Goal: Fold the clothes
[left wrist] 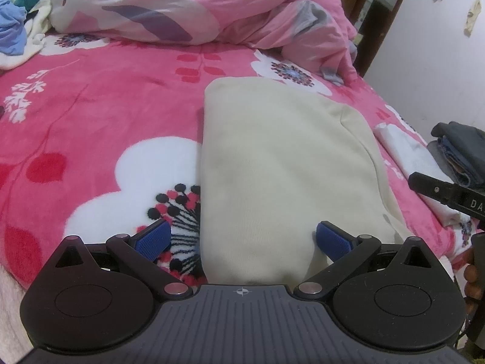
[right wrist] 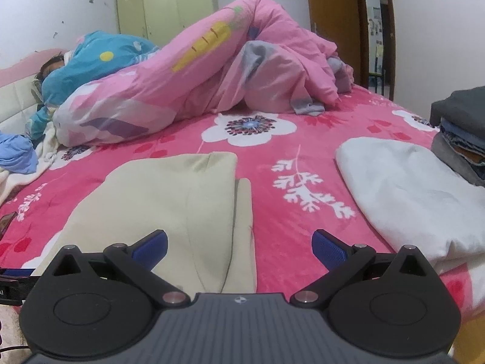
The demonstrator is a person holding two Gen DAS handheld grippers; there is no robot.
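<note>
A cream garment point(left wrist: 282, 163) lies folded into a long rectangle on the pink flowered bedspread point(left wrist: 100, 103). My left gripper point(left wrist: 242, 239) is open at the garment's near end, its right pad touching the cloth and its left pad over the bedspread. In the right wrist view the same cream garment point(right wrist: 169, 206) lies ahead to the left. My right gripper point(right wrist: 239, 245) is open, astride the garment's right edge near its front corner. Nothing is held. The right gripper's black body point(left wrist: 448, 194) shows at the right edge of the left wrist view.
A folded white garment point(right wrist: 415, 200) lies to the right, with a stack of dark folded clothes point(right wrist: 463, 130) beyond it. A pink quilt point(right wrist: 212, 72) is heaped across the far bed. A person lies under a blue cover point(right wrist: 91, 63) at far left. Loose blue and white clothes point(left wrist: 15, 36) sit far left.
</note>
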